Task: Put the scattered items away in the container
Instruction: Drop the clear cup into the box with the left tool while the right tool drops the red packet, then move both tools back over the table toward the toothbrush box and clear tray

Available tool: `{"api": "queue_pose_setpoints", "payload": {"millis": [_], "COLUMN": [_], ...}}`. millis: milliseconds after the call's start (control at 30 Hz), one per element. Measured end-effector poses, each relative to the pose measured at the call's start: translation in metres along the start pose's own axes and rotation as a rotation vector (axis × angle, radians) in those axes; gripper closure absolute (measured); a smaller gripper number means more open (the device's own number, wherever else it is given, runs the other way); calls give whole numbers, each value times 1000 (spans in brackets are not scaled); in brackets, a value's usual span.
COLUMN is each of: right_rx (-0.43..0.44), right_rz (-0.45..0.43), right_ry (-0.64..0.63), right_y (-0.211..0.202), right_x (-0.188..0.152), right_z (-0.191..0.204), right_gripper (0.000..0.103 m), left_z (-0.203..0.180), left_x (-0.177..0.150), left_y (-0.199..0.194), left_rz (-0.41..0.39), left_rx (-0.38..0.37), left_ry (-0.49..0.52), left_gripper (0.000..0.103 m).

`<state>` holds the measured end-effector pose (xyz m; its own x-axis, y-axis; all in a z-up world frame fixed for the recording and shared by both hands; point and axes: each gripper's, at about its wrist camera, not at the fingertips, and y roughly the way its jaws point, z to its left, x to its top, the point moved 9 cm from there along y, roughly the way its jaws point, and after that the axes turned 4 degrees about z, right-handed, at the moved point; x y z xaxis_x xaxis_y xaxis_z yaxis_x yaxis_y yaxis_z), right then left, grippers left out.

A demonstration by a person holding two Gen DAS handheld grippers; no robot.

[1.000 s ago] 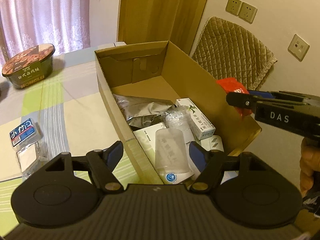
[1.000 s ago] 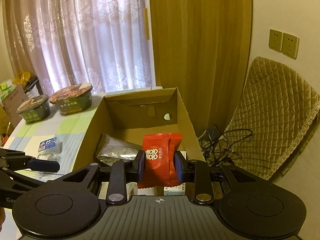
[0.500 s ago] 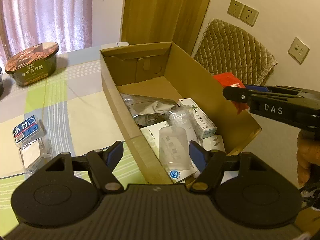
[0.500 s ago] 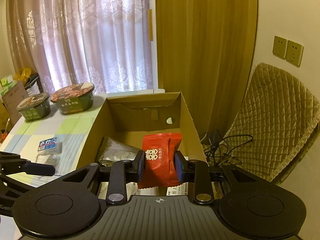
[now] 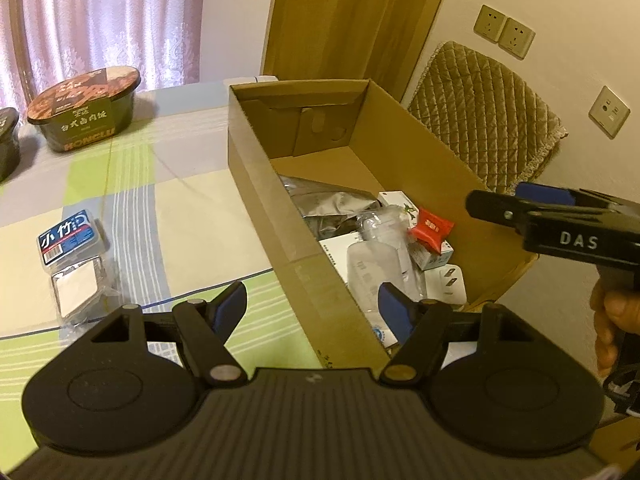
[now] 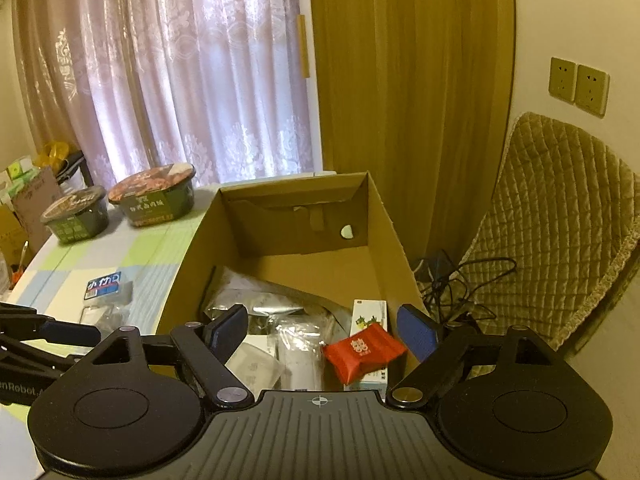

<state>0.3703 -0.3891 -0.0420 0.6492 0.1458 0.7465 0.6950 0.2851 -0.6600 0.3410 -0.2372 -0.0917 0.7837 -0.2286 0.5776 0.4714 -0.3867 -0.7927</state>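
Right gripper (image 6: 320,330) hovered over cardboard box (image 6: 384,216), jaws spread and empty, left gripper (image 5: 312,306) likewise spread, one red packet (image 6: 364,352) lay inside, two noodle bowls (image 6: 152,196) on table (image 5: 168,208).

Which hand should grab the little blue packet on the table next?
Probably the left. The left gripper is open, empty and beside the blue packet on the table. The right gripper hangs open over the box.
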Motion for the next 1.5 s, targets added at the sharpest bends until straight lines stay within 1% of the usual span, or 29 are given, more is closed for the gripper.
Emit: {"api": "queue_pose_setpoints", "payload": {"millis": [233,467,667,867,1000,1200,1333,1500], "right_rx": [-1,14,62,138,183,231,253,264], "right_rz": [3,-7,-34,-43,-31,3,34,66], "right_ry": [-12,-25,-65,-122,-166,-206,-225,-225], "right_y": [-12,-33,-55,-64,-61,-49,-35,-6], "right_x": [-3,1,9,14,11,-3,-15,-29], "right_z": [9,30,74,135,174,217,241,262], "right_gripper": [16,16,16,16,16,16,16,16], "left_z": [4,18,43,89,119,161,184,210], "left_x": [-8,-20,-47,-80,-94,-109,-117,-123], "left_y": [-8,-31,-60,-89,-109,-129,-128,-115], "left_rz": [4,-7,-6,2,-8,-20,-14,-2], "left_rx": [6,26,66,125,165,212,232,247], "left_ry": [-4,-18,-33,-100,-130,-180,-200,-207], "left_gripper": [35,34,32,31,28,26,24,24]}}
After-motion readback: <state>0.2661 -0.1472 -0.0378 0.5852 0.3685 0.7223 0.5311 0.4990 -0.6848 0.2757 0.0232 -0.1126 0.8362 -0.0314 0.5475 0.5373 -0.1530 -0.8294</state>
